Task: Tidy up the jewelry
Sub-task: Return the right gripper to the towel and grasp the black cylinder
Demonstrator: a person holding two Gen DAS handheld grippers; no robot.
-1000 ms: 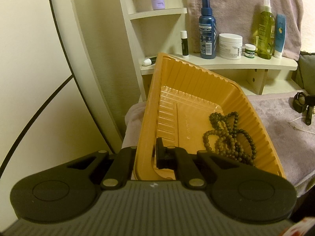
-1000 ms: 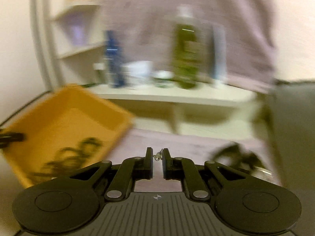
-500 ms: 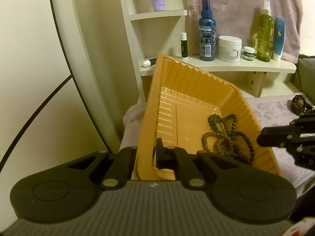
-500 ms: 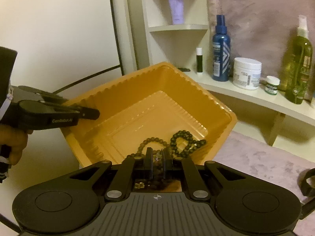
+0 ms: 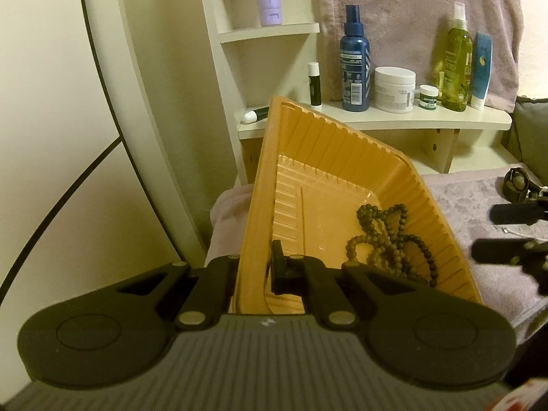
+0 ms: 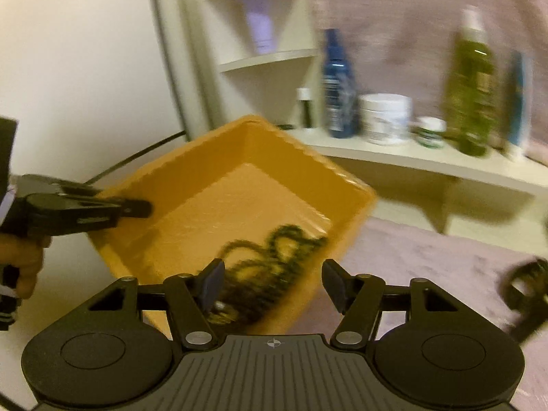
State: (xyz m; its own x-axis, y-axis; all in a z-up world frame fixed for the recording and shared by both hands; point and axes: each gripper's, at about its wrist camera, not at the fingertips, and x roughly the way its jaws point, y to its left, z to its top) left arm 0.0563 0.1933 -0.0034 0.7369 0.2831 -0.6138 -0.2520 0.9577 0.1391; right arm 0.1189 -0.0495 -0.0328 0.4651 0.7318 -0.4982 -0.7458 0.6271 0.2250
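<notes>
My left gripper (image 5: pixel 255 267) is shut on the near wall of an orange plastic tray (image 5: pixel 328 157) and holds it tilted. A dark beaded necklace (image 5: pixel 390 239) lies in the tray's low right corner. My right gripper (image 6: pixel 274 289) is open and empty, over the tray's near right edge (image 6: pixel 239 157) and the blurred beads (image 6: pixel 274 257). It shows at the right edge of the left wrist view (image 5: pixel 507 233). A small shiny piece (image 6: pixel 218 306) sits by the beads near its left finger. A dark watch (image 5: pixel 517 183) lies on the mauve cloth.
A white shelf (image 5: pixel 394 121) behind the tray holds a blue spray bottle (image 5: pixel 354 65), a white jar (image 5: pixel 394 89), a green bottle (image 5: pixel 455 58) and small tubes. A mauve cloth (image 5: pixel 479 198) covers the surface right of the tray. A cream wall lies to the left.
My right gripper came over the tray holding a small shiny item, then opened; the item is no longer between its fingers. It is pulling back to the right. The left gripper held still.
</notes>
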